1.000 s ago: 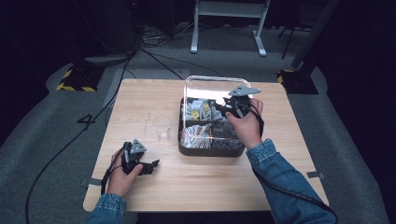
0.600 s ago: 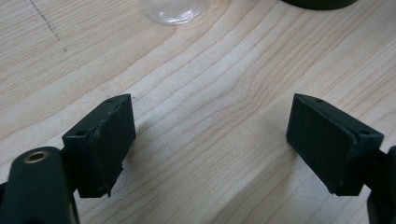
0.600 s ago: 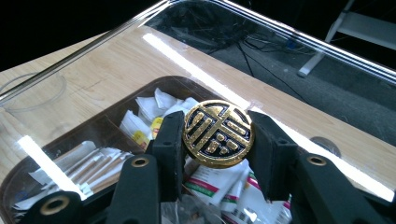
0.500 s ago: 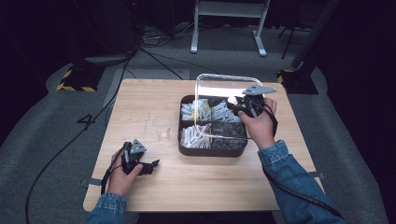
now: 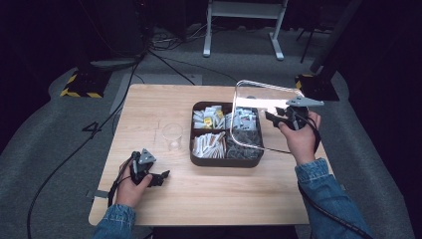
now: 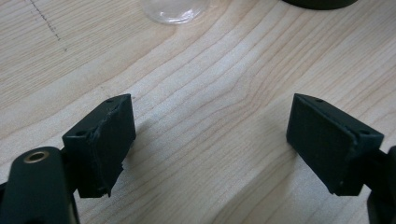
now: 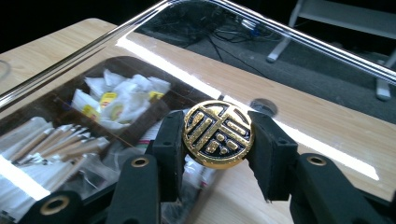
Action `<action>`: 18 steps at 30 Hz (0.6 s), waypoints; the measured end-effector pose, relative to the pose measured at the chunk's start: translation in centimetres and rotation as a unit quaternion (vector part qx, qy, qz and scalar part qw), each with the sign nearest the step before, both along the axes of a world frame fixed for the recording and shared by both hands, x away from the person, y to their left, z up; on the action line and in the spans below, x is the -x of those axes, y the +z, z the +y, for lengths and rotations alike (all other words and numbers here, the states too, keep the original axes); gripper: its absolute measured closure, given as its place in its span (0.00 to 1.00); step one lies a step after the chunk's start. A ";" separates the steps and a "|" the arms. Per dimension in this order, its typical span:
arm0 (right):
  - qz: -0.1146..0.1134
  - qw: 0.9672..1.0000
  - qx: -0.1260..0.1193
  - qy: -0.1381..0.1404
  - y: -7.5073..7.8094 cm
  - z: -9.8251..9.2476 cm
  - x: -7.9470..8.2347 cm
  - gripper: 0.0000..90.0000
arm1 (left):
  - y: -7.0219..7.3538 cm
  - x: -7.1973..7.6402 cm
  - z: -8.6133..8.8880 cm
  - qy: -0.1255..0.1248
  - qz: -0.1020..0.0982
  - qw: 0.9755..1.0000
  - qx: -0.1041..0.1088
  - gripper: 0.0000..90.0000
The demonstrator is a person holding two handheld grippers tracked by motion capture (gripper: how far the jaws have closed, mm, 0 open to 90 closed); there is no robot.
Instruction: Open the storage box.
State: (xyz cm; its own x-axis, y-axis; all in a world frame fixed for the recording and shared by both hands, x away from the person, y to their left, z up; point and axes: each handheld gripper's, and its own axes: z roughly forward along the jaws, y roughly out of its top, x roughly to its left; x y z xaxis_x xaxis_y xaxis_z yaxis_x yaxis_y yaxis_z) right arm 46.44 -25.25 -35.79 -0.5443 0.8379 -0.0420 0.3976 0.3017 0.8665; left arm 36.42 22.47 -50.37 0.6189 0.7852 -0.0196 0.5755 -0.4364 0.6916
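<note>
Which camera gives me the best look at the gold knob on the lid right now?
The right gripper view. The gold knob sits close up, its black pattern sharp, clamped between the right tongs. In the high view it is hidden behind the right tongs; you see just the clear lid tilted over the tray.

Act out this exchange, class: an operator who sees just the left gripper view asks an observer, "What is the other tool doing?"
Observer: The right tool is shut on the gold knob of a clear lid.
Operator: Where is that lid?
Observer: Held tilted over the right side of the dark tray.
Operator: What is in the tray?
Observer: White packets and wrapped sticks, sorted in compartments.
</note>
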 end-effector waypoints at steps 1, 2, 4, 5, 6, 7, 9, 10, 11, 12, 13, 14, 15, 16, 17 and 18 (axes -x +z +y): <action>0.001 1.000 -0.001 -0.003 0.0 -0.3 0.0 0.66 | 0.0 0.0 0.0 0.000 0.000 1.000 0.000 0.18; 0.001 1.000 -0.001 -0.007 0.0 -0.8 0.1 0.66 | 0.0 0.0 0.0 0.000 0.000 1.000 0.000 0.18; 0.000 1.000 0.001 -0.015 0.1 -1.6 0.1 0.66 | 0.0 0.0 0.0 0.000 0.000 1.000 0.000 0.18; -0.001 1.000 0.001 -0.019 0.1 -2.0 0.1 0.66 | 0.0 0.0 0.0 0.000 0.001 1.000 0.000 0.18; -0.002 1.000 0.001 -0.021 0.1 -2.3 0.2 0.66 | 0.0 0.0 0.0 0.000 0.001 1.000 0.001 0.18; -0.001 1.000 0.001 -0.024 0.2 -2.7 0.2 0.66 | 0.0 0.0 0.0 0.000 0.001 1.000 0.000 0.18; -0.001 1.000 0.003 -0.029 0.2 -3.3 0.3 0.66 | 0.0 0.0 0.0 0.000 0.001 1.000 0.000 0.18; 0.000 1.000 0.003 -0.030 0.2 -3.6 0.3 0.66 | 0.0 0.0 0.0 0.000 0.001 1.000 0.000 0.18; -0.001 0.999 0.004 -0.032 0.2 -3.9 0.2 0.66 | 0.0 0.0 0.0 0.000 0.001 1.000 0.000 0.18; 0.001 0.999 0.003 -0.033 0.2 -4.2 0.2 0.66 | 0.0 0.0 0.0 0.000 0.001 1.000 0.000 0.18; 0.000 0.999 0.006 -0.034 0.1 -4.5 0.2 0.66 | 0.0 0.0 0.0 0.000 0.001 1.000 0.000 0.18; 0.000 0.999 0.006 -0.033 0.1 -4.8 0.1 0.66 | 0.0 0.0 0.0 0.000 0.001 1.000 0.000 0.18; -0.001 0.999 0.009 -0.033 0.1 -5.1 0.0 0.66 | 0.0 0.0 0.0 0.000 0.001 1.000 0.000 0.18; -0.001 0.999 0.009 -0.033 0.1 -5.3 0.0 0.66 | 0.0 0.0 0.0 0.000 0.001 1.000 0.000 0.18; 0.000 0.999 0.011 -0.034 0.1 -5.6 -0.1 0.66 | 0.0 0.0 0.0 0.000 0.001 1.000 0.000 0.18; 0.000 0.999 0.013 -0.036 0.0 -5.9 -0.1 0.66 | 0.0 0.0 0.0 0.000 0.001 1.000 0.000 0.18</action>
State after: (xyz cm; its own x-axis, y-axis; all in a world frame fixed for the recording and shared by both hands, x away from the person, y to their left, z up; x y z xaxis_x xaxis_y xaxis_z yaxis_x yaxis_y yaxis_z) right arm 46.57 -31.11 -35.76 -0.4819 0.8738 -0.0649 0.4185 0.2946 0.8591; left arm 36.42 22.45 -50.38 0.6183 0.7857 -0.0214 0.5770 -0.4352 0.6911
